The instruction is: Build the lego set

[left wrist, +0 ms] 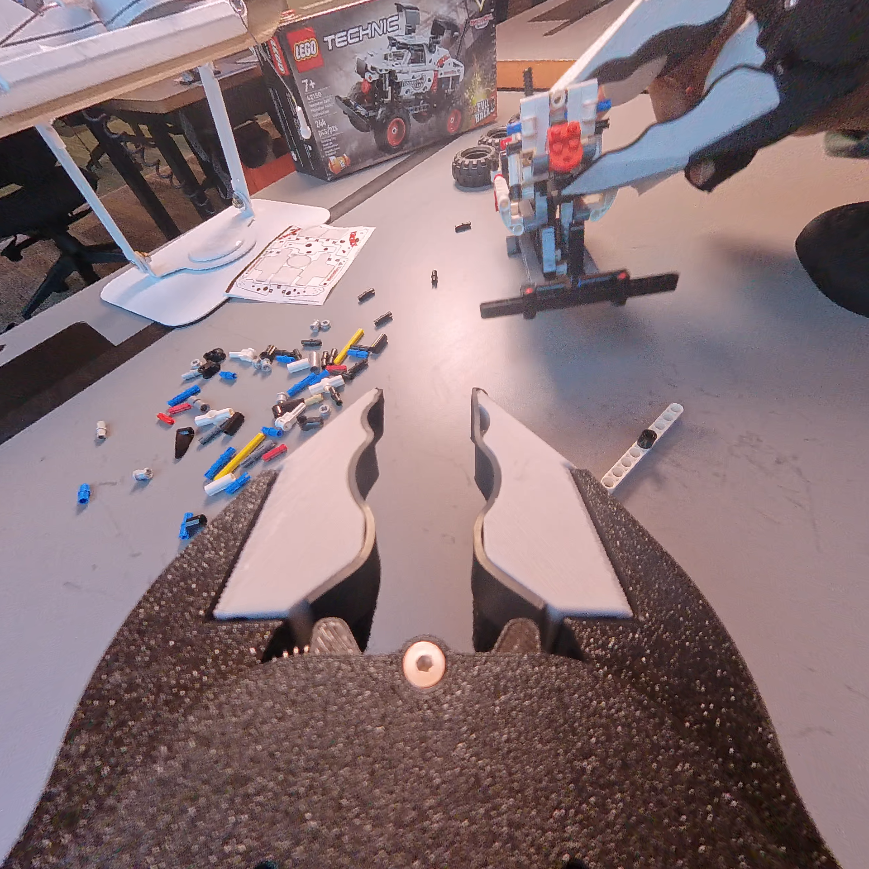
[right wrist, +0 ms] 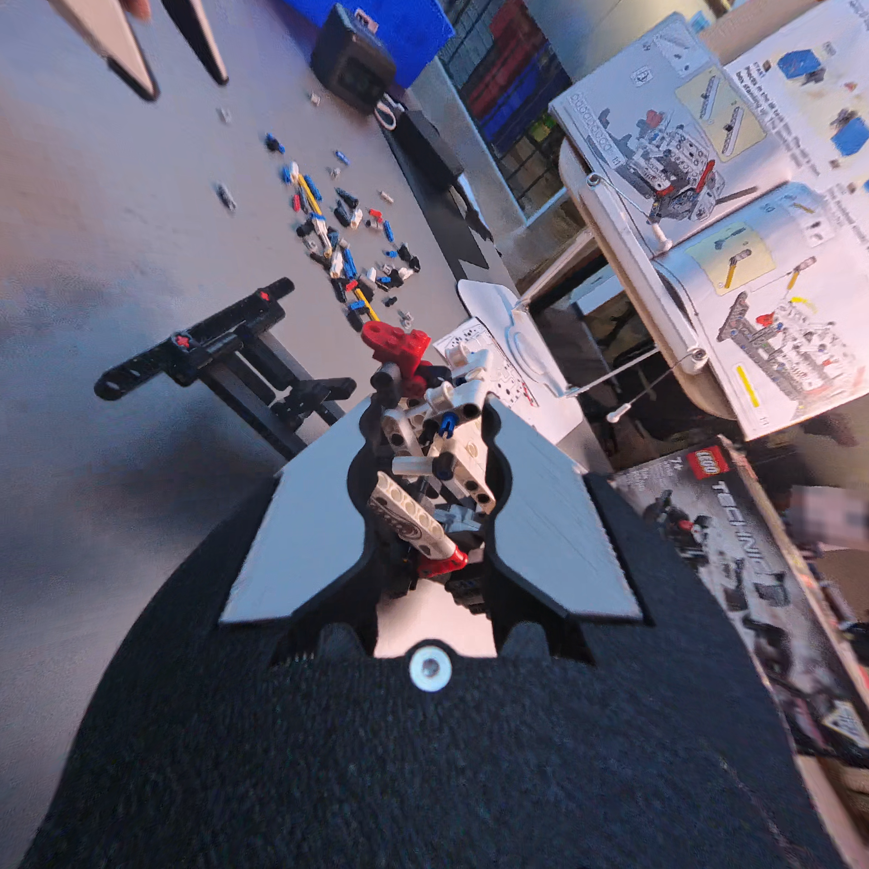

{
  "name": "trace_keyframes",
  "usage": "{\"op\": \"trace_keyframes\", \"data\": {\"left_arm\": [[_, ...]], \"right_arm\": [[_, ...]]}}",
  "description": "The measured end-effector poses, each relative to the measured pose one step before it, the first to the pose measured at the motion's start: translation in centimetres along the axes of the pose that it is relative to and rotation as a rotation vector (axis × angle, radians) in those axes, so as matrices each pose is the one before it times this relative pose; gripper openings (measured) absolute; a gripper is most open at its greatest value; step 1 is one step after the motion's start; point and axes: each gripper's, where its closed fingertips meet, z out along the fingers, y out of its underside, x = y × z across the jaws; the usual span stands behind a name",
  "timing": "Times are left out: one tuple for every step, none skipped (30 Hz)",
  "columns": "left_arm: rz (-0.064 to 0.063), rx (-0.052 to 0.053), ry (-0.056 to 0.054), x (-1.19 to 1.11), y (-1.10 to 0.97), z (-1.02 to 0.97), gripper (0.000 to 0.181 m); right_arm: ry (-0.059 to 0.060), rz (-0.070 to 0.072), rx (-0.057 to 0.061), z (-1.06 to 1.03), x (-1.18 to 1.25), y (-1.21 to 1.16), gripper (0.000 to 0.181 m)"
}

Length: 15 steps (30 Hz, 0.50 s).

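The half-built truck model (left wrist: 550, 188), white, grey and black with a red piece on top, stands on end on the grey table, its black bumper beam (left wrist: 578, 294) low in front. My right gripper (right wrist: 425, 409) is shut on the model (right wrist: 437, 470); it also shows in the left wrist view (left wrist: 564, 136) at the upper right. My left gripper (left wrist: 427, 392) is open and empty, low over the table. A heap of small loose pieces (left wrist: 282, 399) lies left of it. A white beam (left wrist: 644, 446) with a black pin lies to its right.
The set's box (left wrist: 385, 84) stands at the back with two black tyres (left wrist: 479, 164) beside it. A sticker sheet (left wrist: 301, 265) lies by a white stand (left wrist: 202, 263) that holds the instruction booklet (right wrist: 733, 211). A black object (left wrist: 837, 254) is at the right edge. My hands' fingertips stand some 20 centimetres from each other.
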Motion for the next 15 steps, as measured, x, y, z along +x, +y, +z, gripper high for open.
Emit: {"op": "trace_keyframes", "data": {"left_arm": [[-0.0012, 0.0010, 0.0012, 0.013, -0.030, -0.002, 0.037], [-0.0012, -0.0001, 0.0030, 0.044, -0.004, 0.017, 0.037], [-0.0001, -0.0013, 0.0029, 0.053, 0.004, 0.023, 0.037], [0.0020, -0.0014, 0.0021, 0.078, 0.007, 0.027, 0.037], [0.0040, -0.0010, 0.0021, 0.094, -0.011, 0.023, 0.037], [0.0046, -0.0008, 0.0025, 0.104, -0.031, 0.010, 0.037], [0.0043, -0.0009, 0.0032, 0.116, -0.031, 0.010, 0.037], [0.0037, -0.0007, 0.0024, 0.103, -0.029, 0.000, 0.037], [0.0037, 0.0008, 0.0014, 0.079, -0.063, -0.008, 0.037], [0.0029, 0.0013, 0.0017, 0.071, -0.056, -0.005, 0.037], [0.0014, 0.0004, 0.0017, 0.064, -0.030, -0.012, 0.037], [0.0007, 0.0004, 0.0013, 0.040, -0.022, 0.006, 0.037], [0.0000, -0.0002, 0.0013, 0.038, 0.007, 0.007, 0.037], [-0.0001, -0.0011, 0.0013, 0.035, 0.023, 0.022, 0.037], [-0.0001, -0.0013, 0.0006, 0.027, 0.035, 0.024, 0.037]], "right_arm": [[-0.0296, 0.0711, 0.0162, -0.116, 0.517, -0.317, 0.041], [-0.0321, 0.0723, 0.0169, -0.106, 0.501, -0.296, 0.041], [-0.0448, 0.0733, 0.0126, -0.081, 0.318, -0.216, 0.041], [-0.0453, 0.0703, 0.0082, -0.065, 0.275, -0.133, 0.041], [-0.0419, 0.0641, 0.0055, -0.030, 0.269, -0.074, 0.041], [-0.0346, 0.0568, 0.0015, -0.007, 0.317, 0.001, 0.041], [-0.0411, 0.0503, 0.0023, 0.022, 0.155, 0.006, 0.041], [-0.0451, 0.0448, 0.0015, 0.042, 0.008, 0.017, 0.039], [-0.0394, 0.0424, 0.0018, 0.086, -0.028, 0.028, 0.037], [-0.0305, 0.0396, 0.0062, 0.125, 0.005, -0.014, 0.036], [-0.0162, 0.0281, 0.0092, 0.121, 0.115, -0.069, 0.036], [-0.0126, 0.0160, 0.0099, 0.102, 0.041, -0.065, 0.036], [-0.0142, 0.0122, 0.0068, 0.098, -0.039, -0.054, 0.035], [-0.0158, 0.0118, 0.0044, 0.074, -0.087, -0.054, 0.035], [-0.0108, 0.0081, 0.0015, 0.020, 0.013, -0.035, 0.035]]}}
